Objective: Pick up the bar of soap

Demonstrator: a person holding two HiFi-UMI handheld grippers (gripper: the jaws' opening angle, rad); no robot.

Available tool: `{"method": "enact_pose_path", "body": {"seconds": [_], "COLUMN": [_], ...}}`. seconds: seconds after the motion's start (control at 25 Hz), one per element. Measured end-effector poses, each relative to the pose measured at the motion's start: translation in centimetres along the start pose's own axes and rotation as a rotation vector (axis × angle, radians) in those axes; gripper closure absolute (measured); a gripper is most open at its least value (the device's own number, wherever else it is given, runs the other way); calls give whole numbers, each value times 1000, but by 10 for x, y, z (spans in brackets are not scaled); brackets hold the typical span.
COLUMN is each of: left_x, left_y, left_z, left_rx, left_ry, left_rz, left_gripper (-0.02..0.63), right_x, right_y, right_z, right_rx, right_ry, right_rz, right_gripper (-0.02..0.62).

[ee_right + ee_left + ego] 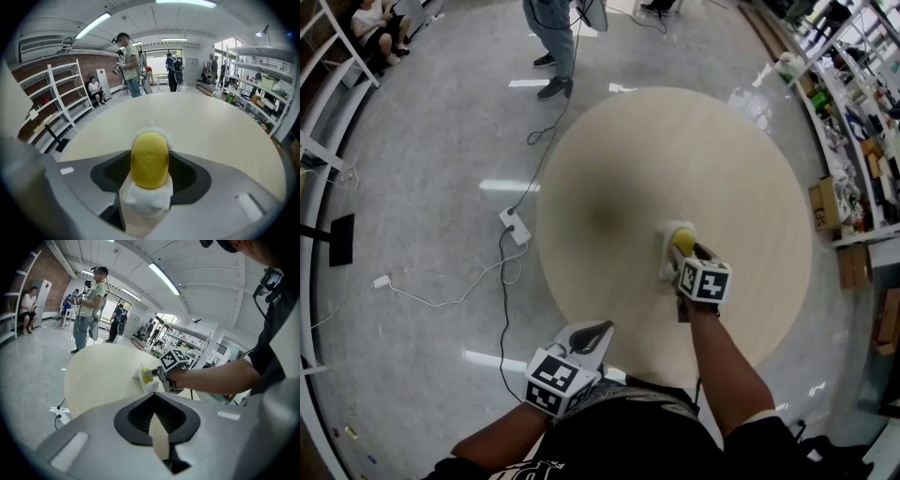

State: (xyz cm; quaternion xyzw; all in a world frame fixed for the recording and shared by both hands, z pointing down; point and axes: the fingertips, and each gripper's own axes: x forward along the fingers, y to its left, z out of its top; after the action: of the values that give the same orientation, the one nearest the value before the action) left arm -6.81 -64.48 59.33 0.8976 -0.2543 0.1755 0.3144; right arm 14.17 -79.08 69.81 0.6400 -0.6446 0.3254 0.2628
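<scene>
A yellow oval bar of soap [682, 240] lies on a white soap dish [667, 261] on the round beige table [675, 150], right of centre. My right gripper [685, 249] reaches over the dish with its jaws standing wide on either side of the soap [149, 159]; I see no pad pressing on it, and the dish [144, 200] shows below it. My left gripper [594, 331] hangs near my body at the table's near edge, jaws together with nothing in them. From the left gripper view the soap [147, 373] and the right gripper [151, 376] show across the table.
A person [553, 42] stands on the floor beyond the table's far edge. A power strip [514, 226] and cables lie on the floor to the left. Shelves with boxes [853, 211] line the right side. A seated person [380, 23] is at the far left.
</scene>
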Motion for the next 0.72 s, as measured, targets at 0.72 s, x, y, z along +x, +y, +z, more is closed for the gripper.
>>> {"method": "enact_pose_path", "body": {"seconds": [0.72], "left_x": [-19], "left_y": [4], "left_z": [-12], "left_rx": [-7], "left_ry": [-15], "left_rz": [14], "left_gripper": [598], "right_x": [-8], "right_y": [6], "right_z": [14], "right_rx": [22], "right_ry": [-72], "right_rz": [14], "right_gripper": [333]}}
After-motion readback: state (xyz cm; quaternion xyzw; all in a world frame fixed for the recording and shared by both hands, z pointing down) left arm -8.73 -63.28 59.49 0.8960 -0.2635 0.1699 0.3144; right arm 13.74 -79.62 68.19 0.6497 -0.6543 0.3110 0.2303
